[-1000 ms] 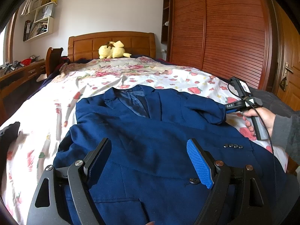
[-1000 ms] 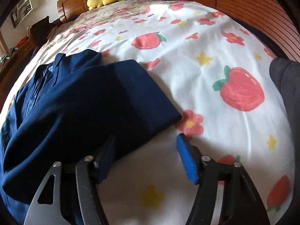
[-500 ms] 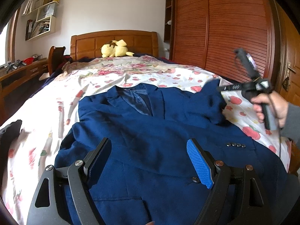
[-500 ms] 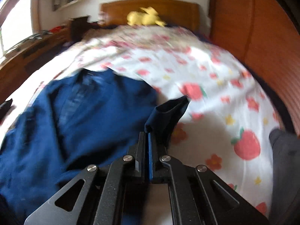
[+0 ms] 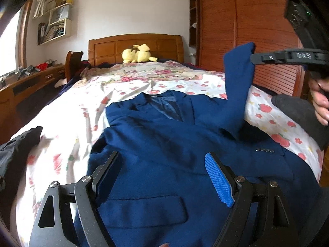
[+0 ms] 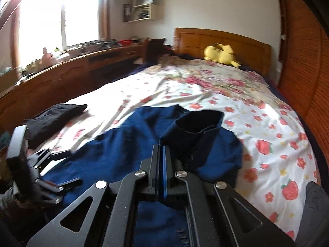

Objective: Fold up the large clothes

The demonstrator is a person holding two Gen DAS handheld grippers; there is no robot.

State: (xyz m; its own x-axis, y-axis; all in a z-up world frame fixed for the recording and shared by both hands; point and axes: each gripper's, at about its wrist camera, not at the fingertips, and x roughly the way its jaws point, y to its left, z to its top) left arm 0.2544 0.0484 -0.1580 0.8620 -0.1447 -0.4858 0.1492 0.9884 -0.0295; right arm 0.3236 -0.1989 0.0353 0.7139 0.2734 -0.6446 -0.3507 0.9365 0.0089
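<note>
The dark blue suit jacket [image 5: 164,144] lies front-up on the bed with the white strawberry-and-flower printed sheet [image 5: 127,88], collar toward the wooden headboard [image 5: 135,45]. Its right-hand sleeve [image 5: 238,86] is raised off the sheet, cuff uppermost; in the right wrist view the open cuff [image 6: 197,127] stands just beyond the fingertips.

The right gripper [image 6: 161,154] is clamped on the edge of that cuff, pads pressed together with the cloth between them. In the left wrist view it [image 5: 254,58] enters from the right edge, held by a hand [image 5: 319,100].

The left gripper [image 5: 164,173] hovers over the lower front of the jacket, jaws wide apart with nothing between them.

A folded black garment [image 6: 55,117] lies on the sheet beside the jacket. A yellow plush toy [image 5: 138,53] rests against the headboard.
</note>
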